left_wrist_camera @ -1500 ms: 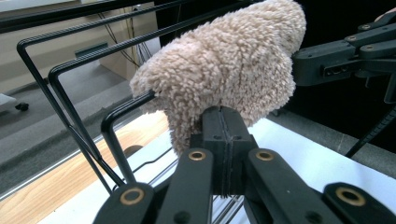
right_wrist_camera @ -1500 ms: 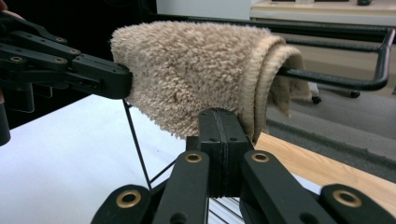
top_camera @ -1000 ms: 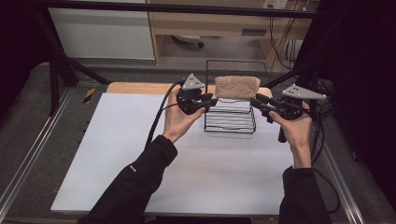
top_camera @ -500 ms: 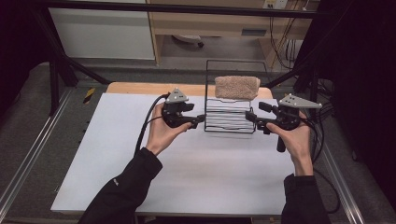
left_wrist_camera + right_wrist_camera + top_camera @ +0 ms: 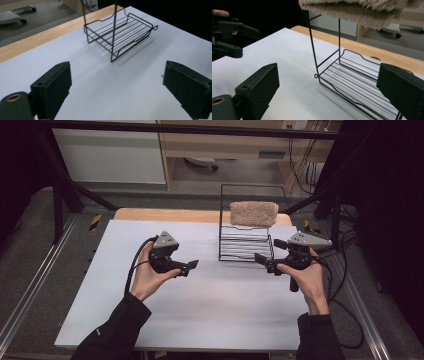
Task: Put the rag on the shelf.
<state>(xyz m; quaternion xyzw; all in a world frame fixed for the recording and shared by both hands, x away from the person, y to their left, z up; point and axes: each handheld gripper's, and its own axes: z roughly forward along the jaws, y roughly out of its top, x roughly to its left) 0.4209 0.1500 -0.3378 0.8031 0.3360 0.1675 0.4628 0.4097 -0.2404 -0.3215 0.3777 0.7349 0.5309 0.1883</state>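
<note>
Both of my grippers have backed away from the black wire two-tier rack since half a second ago, and that tells me the placing is done: the folded beige terry towel sits draped over the rack's upper bar at the far side of the white table top, and nothing holds it now. My left gripper has pulled left and nearer to me, well apart from the rack, with its jaws spread wide and nothing between them; in the left gripper view the rack's lower shelf lies ahead, bare. My right gripper hangs just beside the rack's near right corner, jaws also wide and empty, and in the right gripper view the towel hangs overhead across the top while the lower wire shelf runs off between the jaws. A second ago both grippers were up at the towel, one at each end. I judge the towel settled; it looks level on the bar, though I cannot tell how firmly it rests. What remains, I think, is only to draw my hands clear.
</note>
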